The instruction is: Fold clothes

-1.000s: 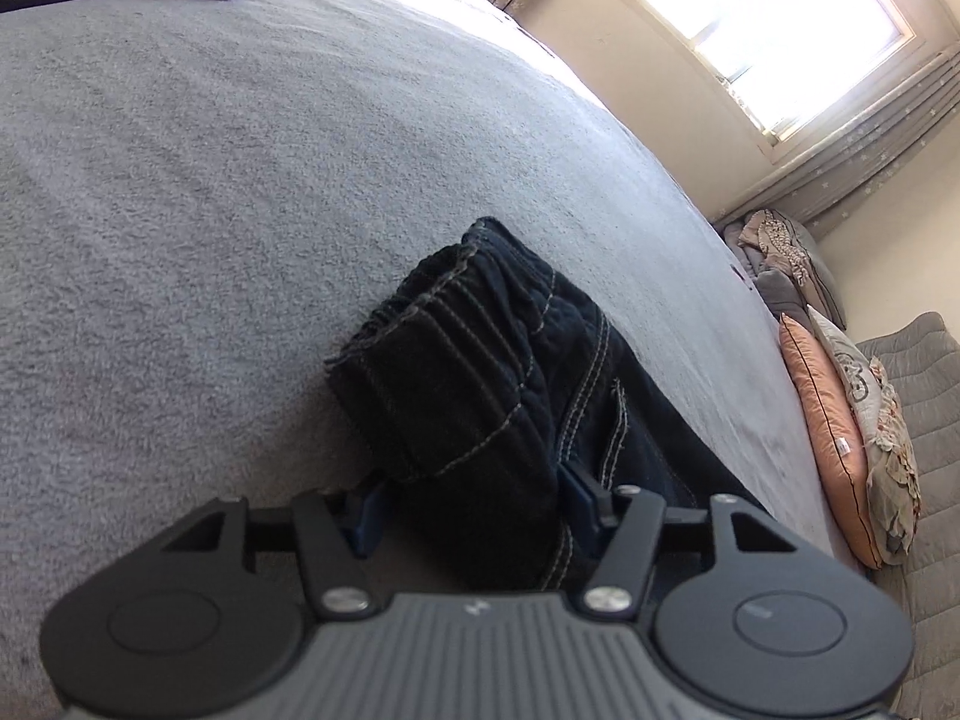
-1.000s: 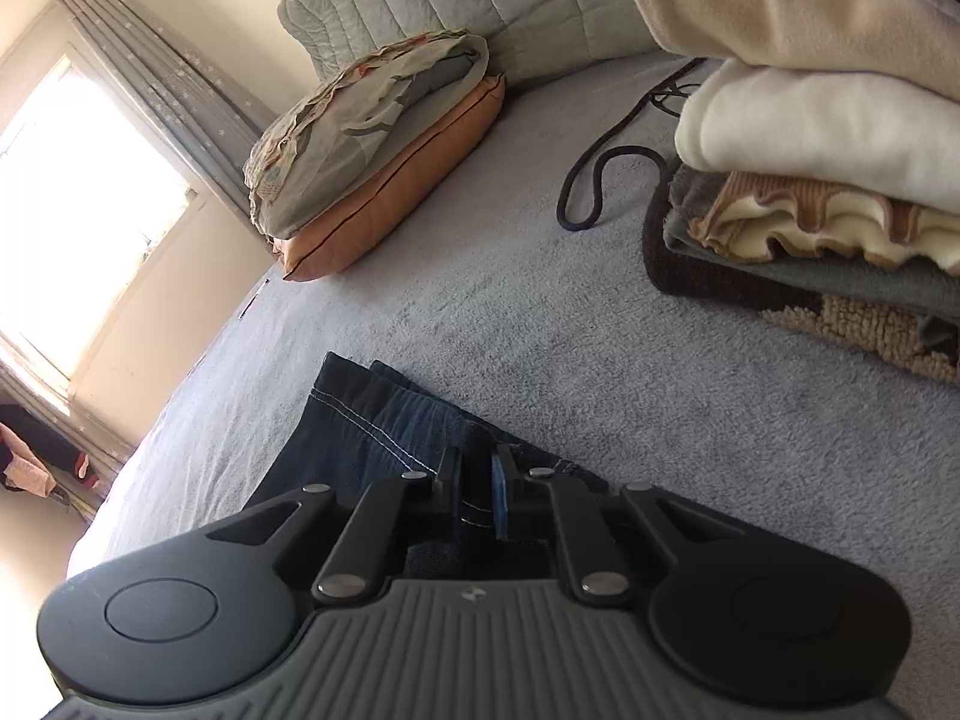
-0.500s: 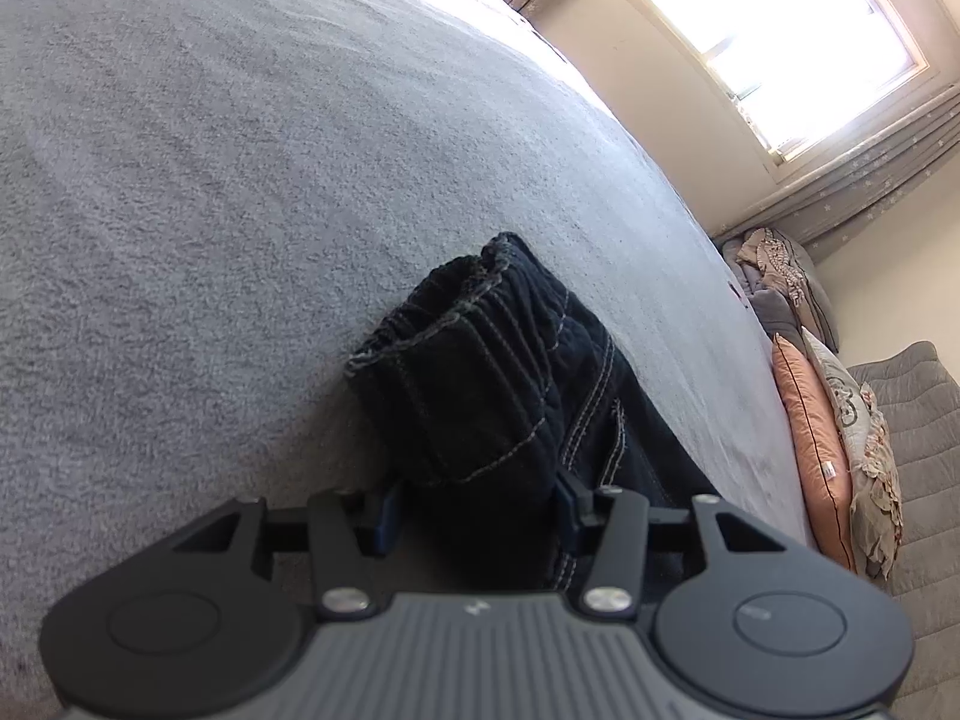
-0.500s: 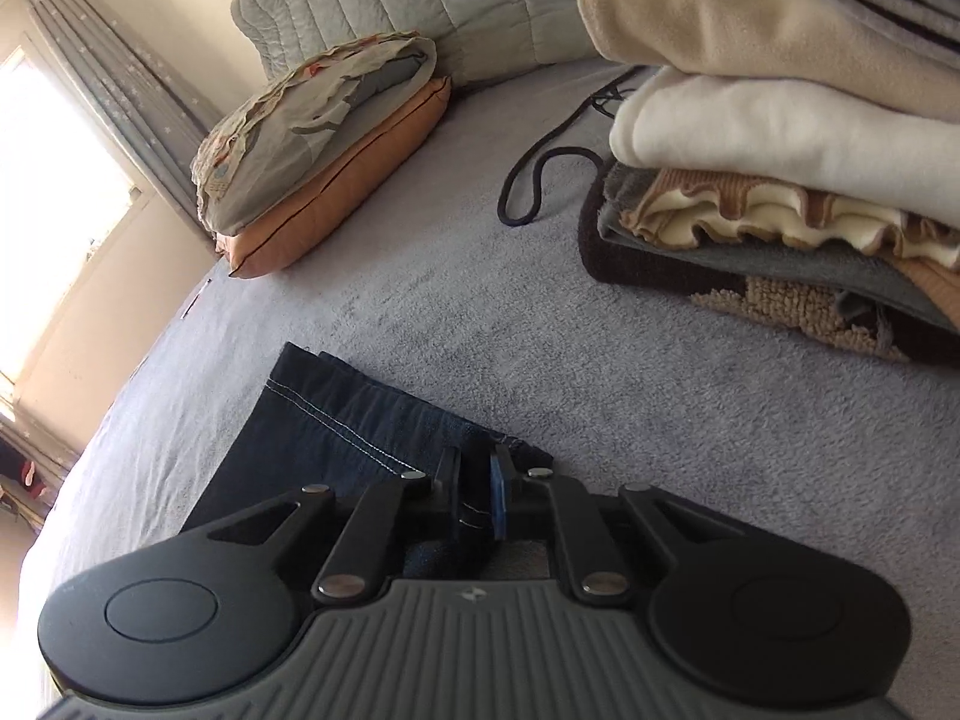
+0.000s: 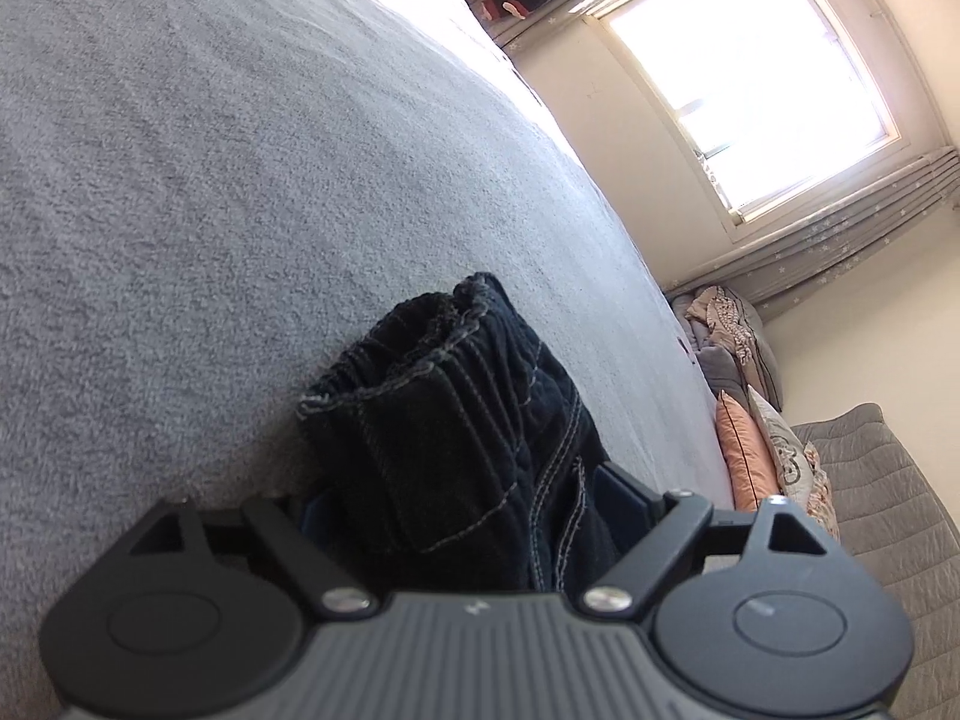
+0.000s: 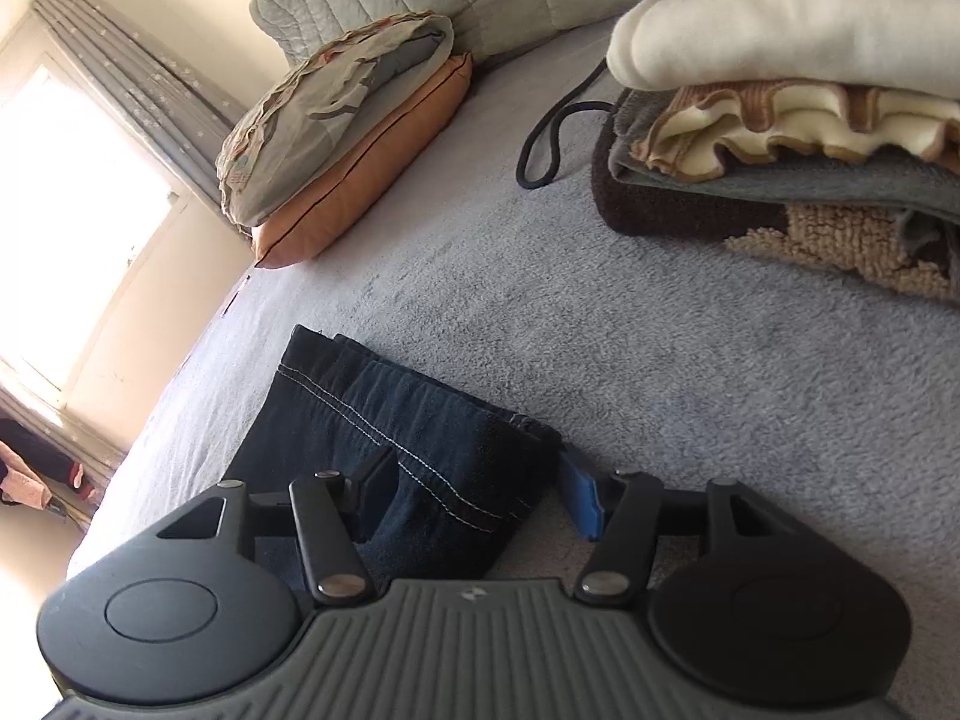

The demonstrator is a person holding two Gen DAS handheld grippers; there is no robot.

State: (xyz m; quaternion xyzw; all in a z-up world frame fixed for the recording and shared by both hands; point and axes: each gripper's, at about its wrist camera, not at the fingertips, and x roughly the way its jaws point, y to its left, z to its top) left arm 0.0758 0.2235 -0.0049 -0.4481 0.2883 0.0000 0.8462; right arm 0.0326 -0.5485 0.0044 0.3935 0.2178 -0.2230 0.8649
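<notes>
On a grey bed cover (image 5: 240,192), my left tongs (image 5: 462,498) are spreading, the folded dark jeans (image 5: 456,420) lying loose between the fingers. My right tongs (image 6: 474,486) are also spreading around the jeans' hem end, a stack of folded clothes (image 6: 780,120) ahead to the right.

The dark blue denim jeans (image 5: 456,450) are coarse woven cloth, matt, with pale contrast stitching and a ribbed, gathered waistband. They lie on the grey bed cover (image 5: 240,192), a napped, fleecy fabric with a rough, fuzzy pile. Each hand-held gripper, left (image 5: 465,510) and right (image 6: 474,492), has a matt black plastic body, a ribbed grey plastic panel, shiny metal screw heads and smooth blue pads. At the far right, the stack of folded clothes (image 6: 780,96) shows soft cream fleece, a ruffled knit and brown looped pile. The orange cushion (image 6: 360,180) looks smooth.
</notes>
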